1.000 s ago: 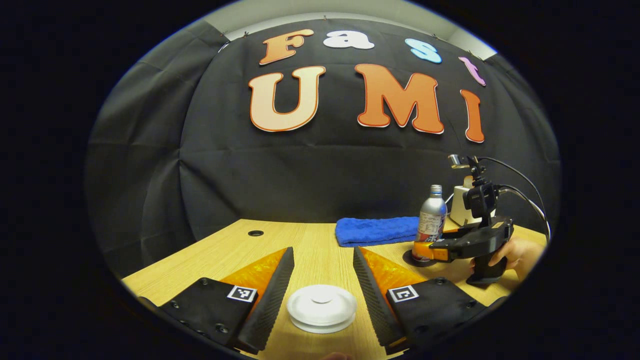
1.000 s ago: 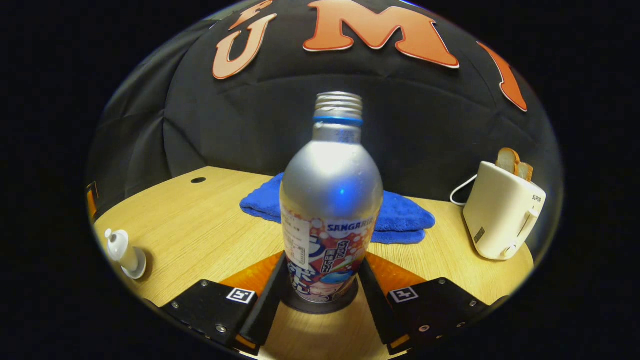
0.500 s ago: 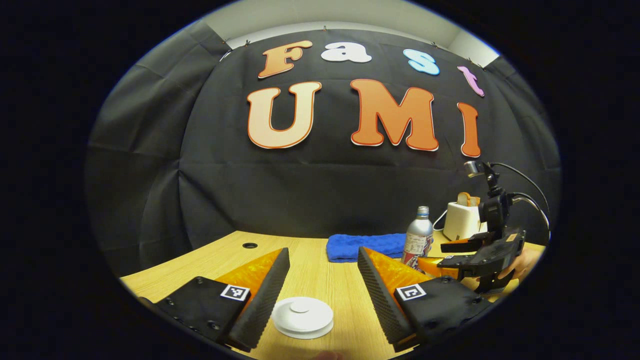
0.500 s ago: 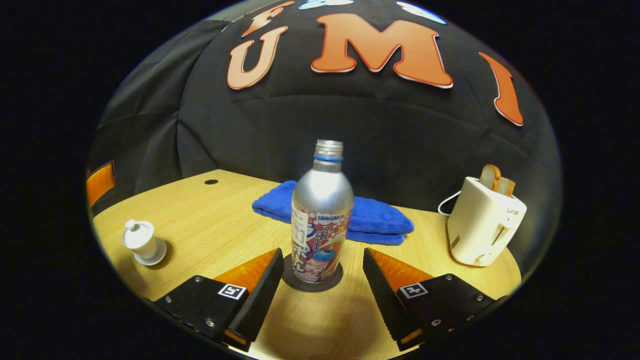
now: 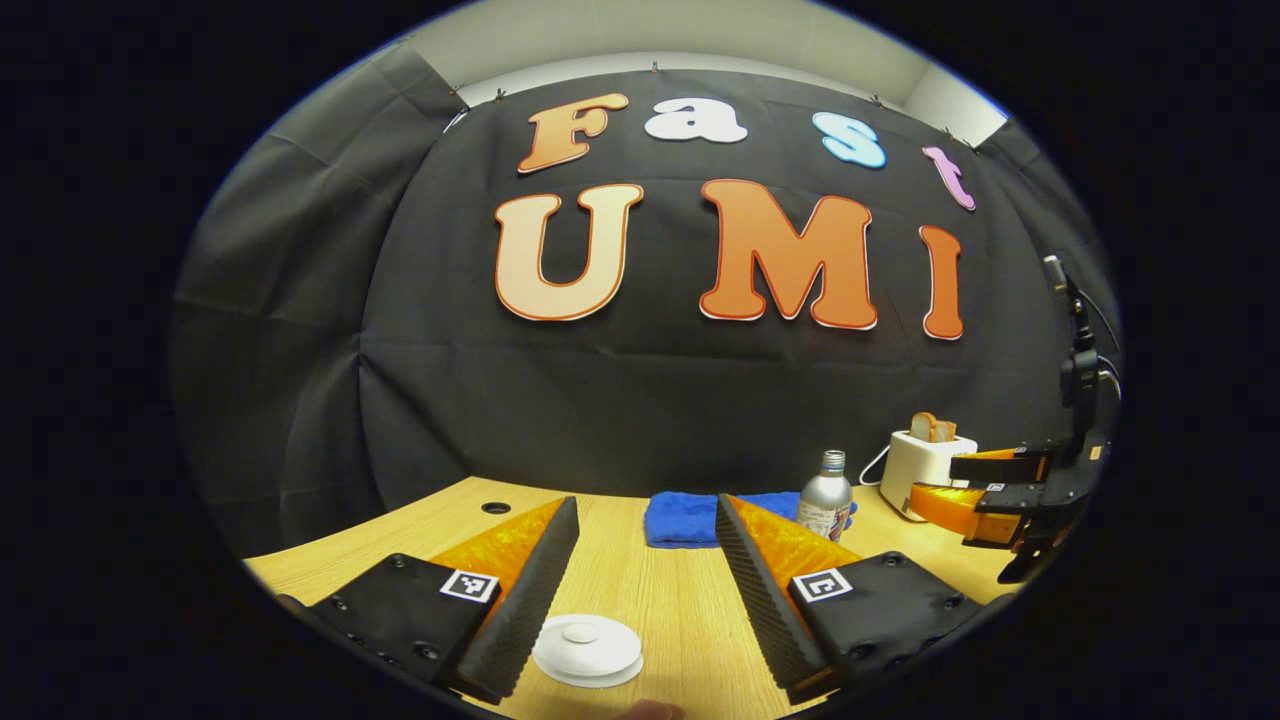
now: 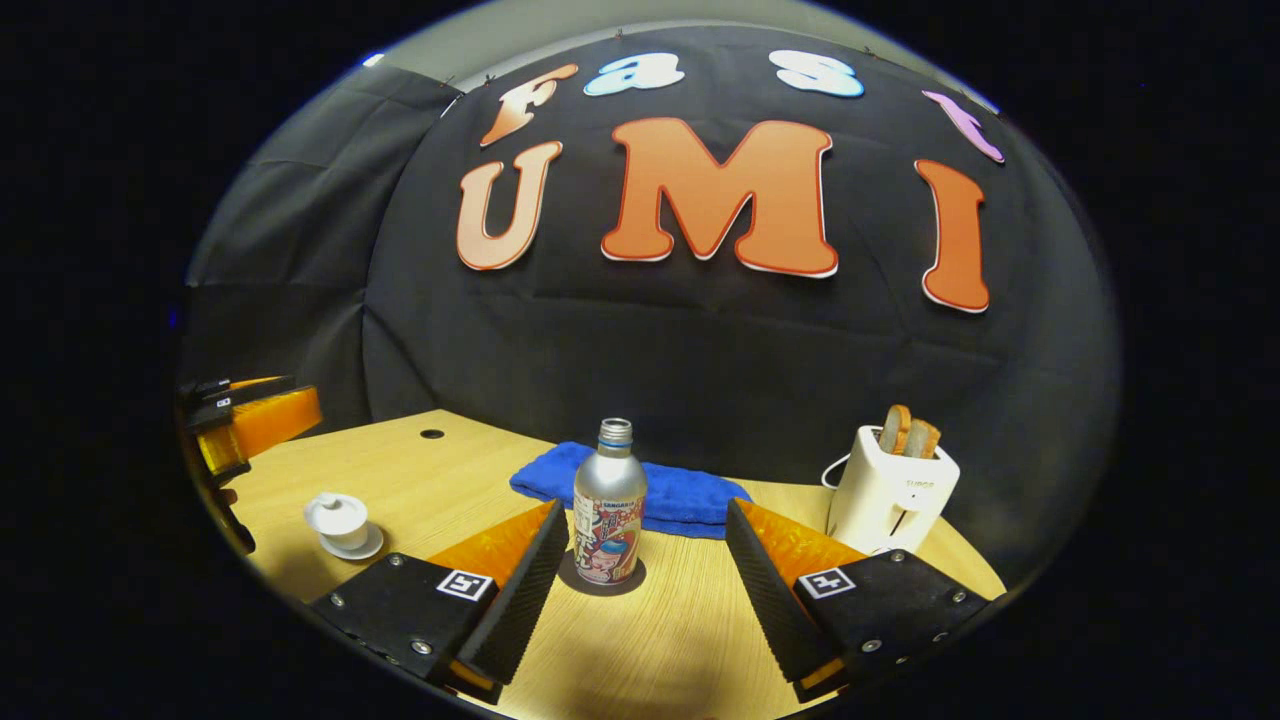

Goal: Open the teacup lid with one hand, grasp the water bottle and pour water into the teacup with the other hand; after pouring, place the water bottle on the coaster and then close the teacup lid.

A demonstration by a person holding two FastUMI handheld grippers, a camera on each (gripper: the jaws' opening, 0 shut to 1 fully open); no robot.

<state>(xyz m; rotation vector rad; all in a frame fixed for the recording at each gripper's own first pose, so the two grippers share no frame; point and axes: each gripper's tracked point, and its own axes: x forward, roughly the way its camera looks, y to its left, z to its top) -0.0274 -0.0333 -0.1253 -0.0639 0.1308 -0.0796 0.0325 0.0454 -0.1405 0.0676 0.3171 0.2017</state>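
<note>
The white lidded teacup (image 5: 587, 648) sits on its saucer just below and between the fingers of my left gripper (image 5: 640, 520), which is open and raised above it; the lid is on the cup. In the right gripper view the teacup (image 6: 340, 518) stands at the left of the table. The silver water bottle (image 6: 609, 515) stands upright on a dark round coaster (image 6: 601, 580), ahead of my open right gripper (image 6: 640, 525), apart from its fingers. The bottle (image 5: 826, 496) and the right gripper (image 5: 990, 485) are seen at the far right in the left gripper view.
A folded blue towel (image 6: 640, 487) lies behind the bottle. A cream toaster (image 6: 890, 490) with bread slices stands at the right rear, its cord trailing behind. A round hole (image 6: 432, 434) is in the wooden table (image 6: 660, 640) at the back left. The left gripper (image 6: 245, 420) hangs at the left edge.
My right gripper has let go of the bottle on the coaster and drawn back and up. My left gripper has risen and backed away from the lidded teacup.
</note>
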